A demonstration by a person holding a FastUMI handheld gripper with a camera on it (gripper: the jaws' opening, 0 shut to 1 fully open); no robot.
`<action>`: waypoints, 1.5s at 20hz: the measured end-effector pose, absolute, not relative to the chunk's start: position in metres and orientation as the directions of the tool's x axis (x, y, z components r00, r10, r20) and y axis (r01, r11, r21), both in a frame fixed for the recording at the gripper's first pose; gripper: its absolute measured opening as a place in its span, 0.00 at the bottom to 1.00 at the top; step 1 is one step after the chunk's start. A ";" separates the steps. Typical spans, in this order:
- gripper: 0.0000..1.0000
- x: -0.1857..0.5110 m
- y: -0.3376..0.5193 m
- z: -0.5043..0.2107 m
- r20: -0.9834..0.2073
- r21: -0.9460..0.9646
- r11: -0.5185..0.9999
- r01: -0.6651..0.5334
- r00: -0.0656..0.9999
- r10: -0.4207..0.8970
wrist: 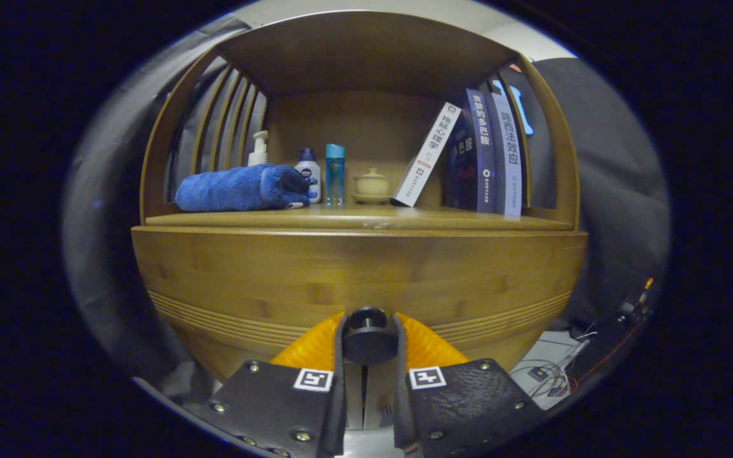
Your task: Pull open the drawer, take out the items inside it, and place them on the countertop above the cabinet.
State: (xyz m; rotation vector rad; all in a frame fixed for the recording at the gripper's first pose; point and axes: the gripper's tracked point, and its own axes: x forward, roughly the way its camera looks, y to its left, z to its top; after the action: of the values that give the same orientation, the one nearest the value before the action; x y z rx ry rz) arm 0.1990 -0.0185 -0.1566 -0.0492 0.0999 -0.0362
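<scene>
Here, tongs point(368, 331) clamped on drawer knob point(367, 336), drawer front point(354, 273) just beyond

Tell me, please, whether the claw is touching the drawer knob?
Touching: the gripper view shows the claw closed around the dark drawer knob, both fingers pressing its sides with no gap.

A wooden cabinet point(354, 273) stands against dark cloth walls point(602, 178), with an open shelf alcove above its countertop point(354, 219) and vertical slats point(226, 121) on the alcove's left side. On the countertop sit a folded blue towel point(239, 188), a pump bottle point(258, 149), two small bottles, a lidded ceramic cup point(371, 184) and several books point(484, 152), one leaning. Loose cables point(551, 375) lie on the pale floor beside the cabinet, and the light is dim.
</scene>
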 end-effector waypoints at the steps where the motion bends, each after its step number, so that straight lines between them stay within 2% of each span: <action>1: 0.30 0.192 -0.020 -0.158 -0.106 -0.050 0.998 0.037 0.993 -0.042; 7: 0.29 0.152 -0.021 -0.161 -0.127 -0.093 0.995 0.036 0.991 -0.048; 30: 0.29 -0.003 -0.021 -0.178 -0.238 -0.196 0.975 -0.106 0.969 0.057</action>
State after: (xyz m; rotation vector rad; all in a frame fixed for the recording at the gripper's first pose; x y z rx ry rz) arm -0.0027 -0.0206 -0.1784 -0.2096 0.2340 0.0827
